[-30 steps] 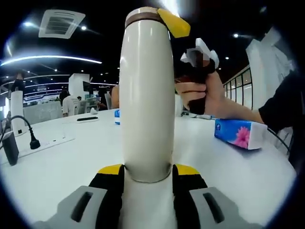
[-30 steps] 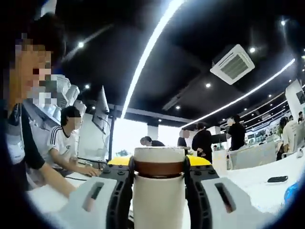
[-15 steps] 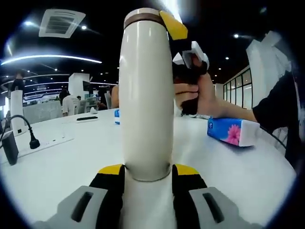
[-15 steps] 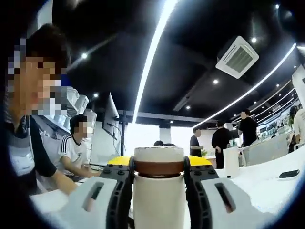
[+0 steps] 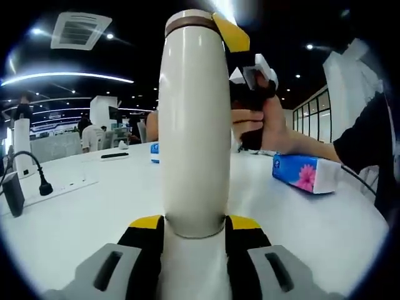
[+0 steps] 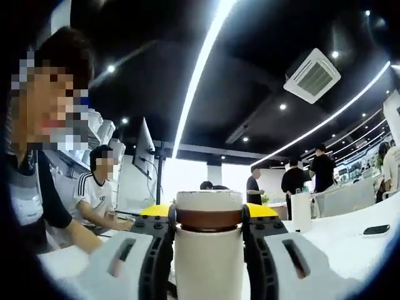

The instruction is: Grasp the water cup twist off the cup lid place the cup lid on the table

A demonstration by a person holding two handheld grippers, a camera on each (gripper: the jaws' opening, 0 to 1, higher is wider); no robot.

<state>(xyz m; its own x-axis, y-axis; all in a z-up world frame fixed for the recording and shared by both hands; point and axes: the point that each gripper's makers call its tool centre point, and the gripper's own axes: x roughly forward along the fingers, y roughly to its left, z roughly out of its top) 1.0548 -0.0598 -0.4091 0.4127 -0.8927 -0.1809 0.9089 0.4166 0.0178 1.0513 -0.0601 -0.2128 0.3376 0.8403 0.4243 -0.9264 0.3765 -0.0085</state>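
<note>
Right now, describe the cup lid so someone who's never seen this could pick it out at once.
On the white round table a tall cream water cup stands upright. The cup lid is the short cream cap on its top, above a brown band, clamped between the right tongs; nothing else nearby has that brown ring.
</note>
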